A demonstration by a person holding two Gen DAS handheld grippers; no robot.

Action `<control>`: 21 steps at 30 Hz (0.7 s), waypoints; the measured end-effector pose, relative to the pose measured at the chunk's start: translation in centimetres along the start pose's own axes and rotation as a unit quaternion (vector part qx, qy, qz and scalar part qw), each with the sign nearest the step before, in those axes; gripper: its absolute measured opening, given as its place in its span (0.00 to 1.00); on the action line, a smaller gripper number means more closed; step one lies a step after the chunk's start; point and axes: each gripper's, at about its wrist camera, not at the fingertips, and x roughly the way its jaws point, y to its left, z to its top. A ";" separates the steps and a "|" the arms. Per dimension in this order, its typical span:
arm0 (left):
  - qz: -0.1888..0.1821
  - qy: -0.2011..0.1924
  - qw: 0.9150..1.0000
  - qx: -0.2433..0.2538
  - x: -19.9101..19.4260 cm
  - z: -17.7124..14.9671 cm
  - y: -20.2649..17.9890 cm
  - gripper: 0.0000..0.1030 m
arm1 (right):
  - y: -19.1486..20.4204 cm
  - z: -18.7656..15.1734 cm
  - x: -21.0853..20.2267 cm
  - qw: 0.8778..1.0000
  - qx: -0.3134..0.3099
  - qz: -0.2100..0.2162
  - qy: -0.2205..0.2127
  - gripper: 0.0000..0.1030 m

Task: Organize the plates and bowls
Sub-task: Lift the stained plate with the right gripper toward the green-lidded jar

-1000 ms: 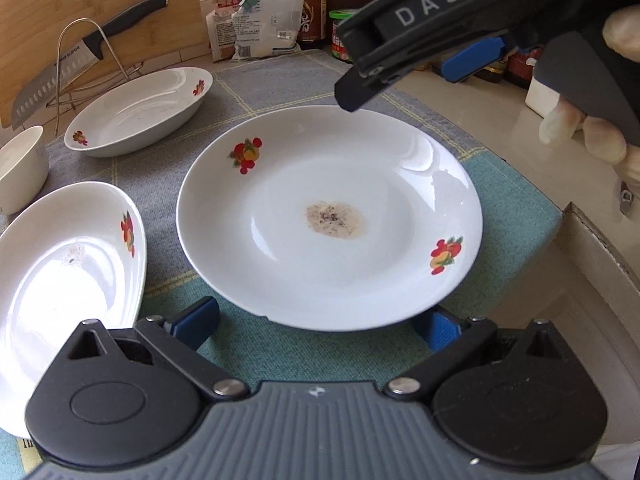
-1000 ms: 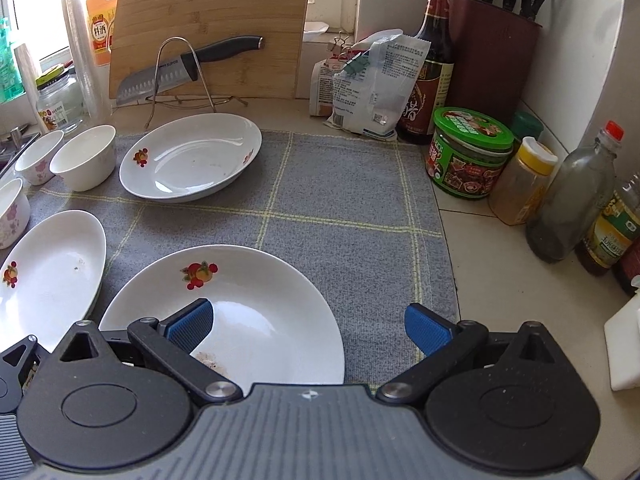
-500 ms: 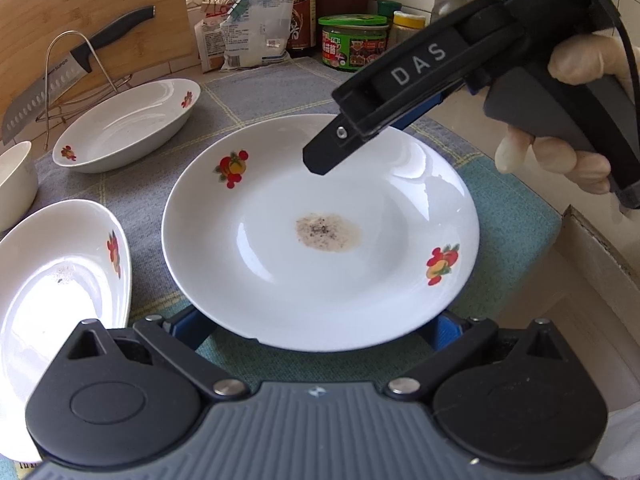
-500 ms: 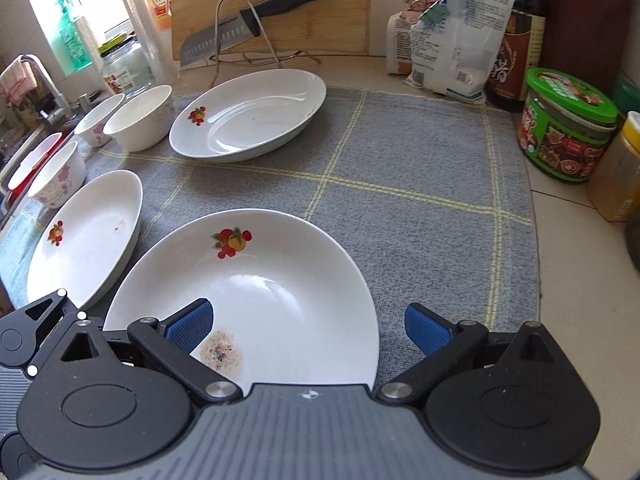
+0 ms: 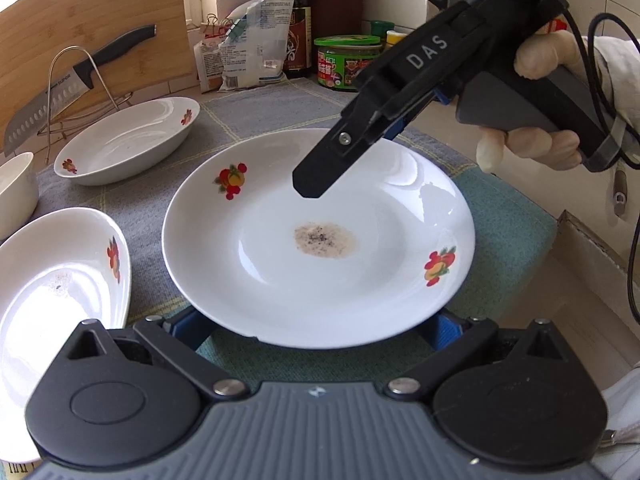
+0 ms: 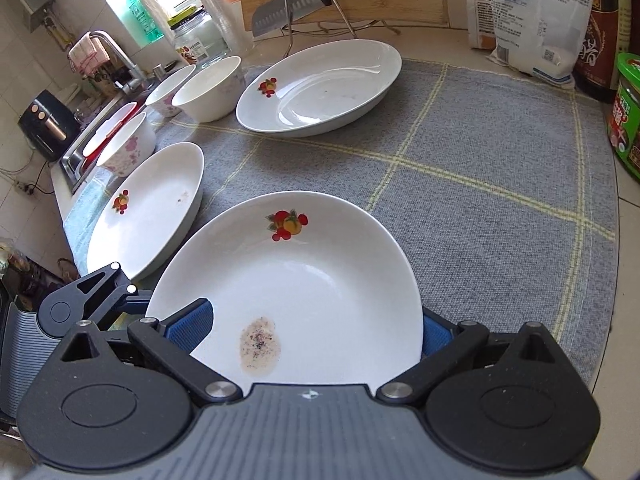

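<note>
right claw: moved in over the stained plate, now straddling its right rim | left claw: pads now under the plate's near rim

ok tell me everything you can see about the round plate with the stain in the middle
The round plate looks like glossy white ceramic, shallow and wide-rimmed, with two red-and-orange fruit prints on the rim. A brownish speckled stain sits at its centre. It lies on the grey checked mat. Both grippers reach in at its edges; contact is unclear.
</note>
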 end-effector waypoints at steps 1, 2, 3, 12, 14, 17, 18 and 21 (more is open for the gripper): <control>-0.001 -0.003 1.000 0.004 0.0 0.0 0.0 1.00 | -0.1 0.1 0.1 1.000 -0.003 0.003 0.002 1.00; -0.001 -0.005 1.000 0.006 0.0 0.0 0.0 1.00 | -0.2 0.2 0.1 1.000 -0.004 0.006 0.002 1.00; -0.003 -0.006 1.000 0.005 0.0 -0.1 0.1 1.00 | -0.3 0.3 0.2 1.000 -0.006 0.010 0.003 1.00; -0.005 -0.011 1.000 0.011 -0.2 -0.3 0.1 1.00 | -0.9 1.2 0.8 0.999 -0.010 0.032 0.008 0.98; -0.004 -0.011 1.000 0.012 -0.3 -0.3 0.2 1.00 | -0.9 1.1 0.8 0.999 -0.013 0.033 0.008 0.97; -0.005 -0.012 1.000 0.015 -0.3 -0.3 0.2 0.99 | -1.0 1.2 0.8 0.999 -0.012 0.034 0.008 0.96; -0.005 -0.011 1.000 0.017 -0.3 -0.3 0.1 0.99 | -1.0 1.1 0.8 0.999 -0.011 0.034 0.008 0.96; 0.001 -0.008 1.000 0.027 -0.4 0.0 -0.1 0.99 | -1.0 1.1 0.7 0.999 -0.010 0.031 0.007 0.95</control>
